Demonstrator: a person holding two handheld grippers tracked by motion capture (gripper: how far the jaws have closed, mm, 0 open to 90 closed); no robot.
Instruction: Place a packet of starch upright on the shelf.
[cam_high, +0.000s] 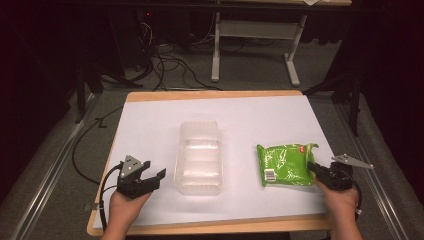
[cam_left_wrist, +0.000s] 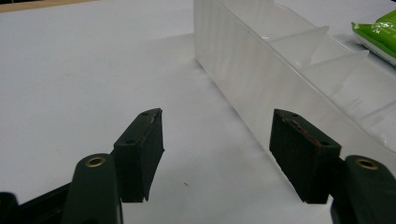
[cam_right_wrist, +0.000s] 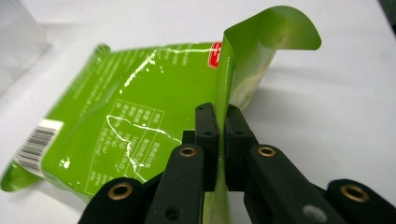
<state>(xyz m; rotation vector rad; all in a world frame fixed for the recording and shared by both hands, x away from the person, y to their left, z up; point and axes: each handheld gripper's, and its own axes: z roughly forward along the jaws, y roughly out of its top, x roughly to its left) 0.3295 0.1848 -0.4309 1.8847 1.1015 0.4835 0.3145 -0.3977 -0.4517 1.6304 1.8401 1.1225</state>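
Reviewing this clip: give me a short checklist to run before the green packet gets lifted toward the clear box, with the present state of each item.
1. Right gripper shut on the green packet: ok; the jaws pinch its edge seal, which stands up between them.
2. Grip deep enough to carry the packet: cannot tell; only the thin edge flap is held.
3. Packet off the table: not ok; its body lies on the white surface.
4. Clear box open on top, with dividers visible: ok.
5. Left gripper out of the path: ok; jaws open on nothing, beside the box's near wall.
6. Box steadied: not ok; nothing holds it.
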